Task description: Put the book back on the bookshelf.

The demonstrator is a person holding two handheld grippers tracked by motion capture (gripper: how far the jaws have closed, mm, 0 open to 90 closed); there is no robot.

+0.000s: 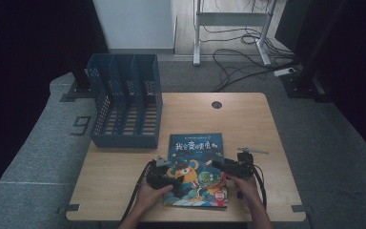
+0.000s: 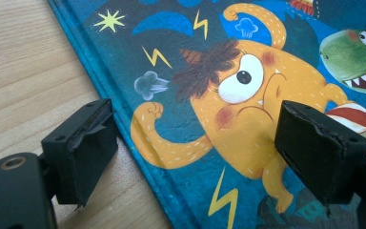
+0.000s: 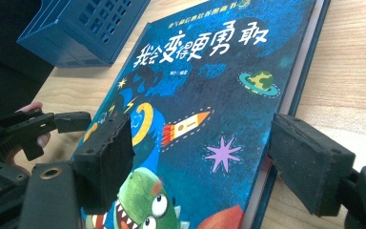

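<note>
A picture book with a dark blue cover, an orange monster and a green dinosaur lies flat on the wooden table, near its front edge. My left gripper is at the book's left edge. In the left gripper view the book lies under my open left gripper: one jaw is over bare wood, the other over the cover. My right gripper is at the book's right side. In the right gripper view it stands open, straddling the book's right edge.
A blue slotted file organizer with three compartments stands on the table's back left corner, just behind the book. A round cable hole sits at the table's back middle. Cables and a desk frame lie on the floor beyond.
</note>
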